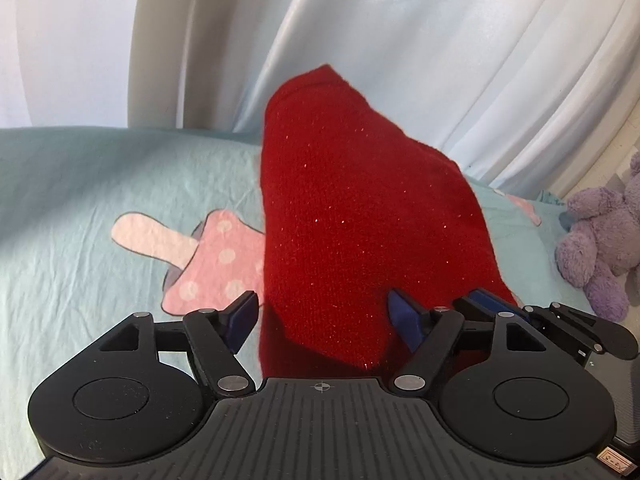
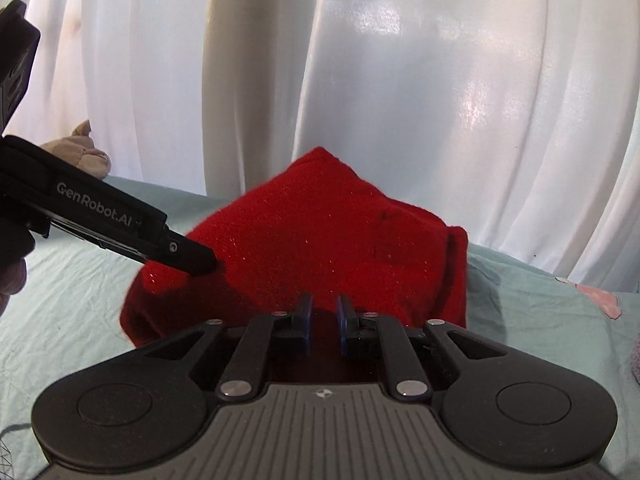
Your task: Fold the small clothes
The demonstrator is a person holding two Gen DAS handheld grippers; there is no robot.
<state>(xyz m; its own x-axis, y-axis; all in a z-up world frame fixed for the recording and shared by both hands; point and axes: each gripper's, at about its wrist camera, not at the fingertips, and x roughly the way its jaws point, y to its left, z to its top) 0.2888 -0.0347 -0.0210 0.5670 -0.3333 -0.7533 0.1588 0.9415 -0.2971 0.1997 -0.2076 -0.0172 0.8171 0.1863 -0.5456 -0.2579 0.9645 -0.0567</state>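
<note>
Left wrist view: left hand-held gripper has its jaws wide apart, red knit garment between them but the blue pads not pressing it. Garment is lifted off the bed sheet, rising to a peak against the white curtain. Pink mushroom print on the sheet just left of the garment. Purple plush toy at right edge. Right hand-held gripper visible low right, at the garment's right lower edge.

Right wrist view: right hand-held gripper has jaws nearly together, clamped on the near edge of the red knit garment; red fabric sits in the narrow gap. Garment tents up over the bed sheet. Left hand-held gripper comes in from the left, tip at the garment's left side; whether it touches, can't tell. Beige fabric item far left by the curtain.
</note>
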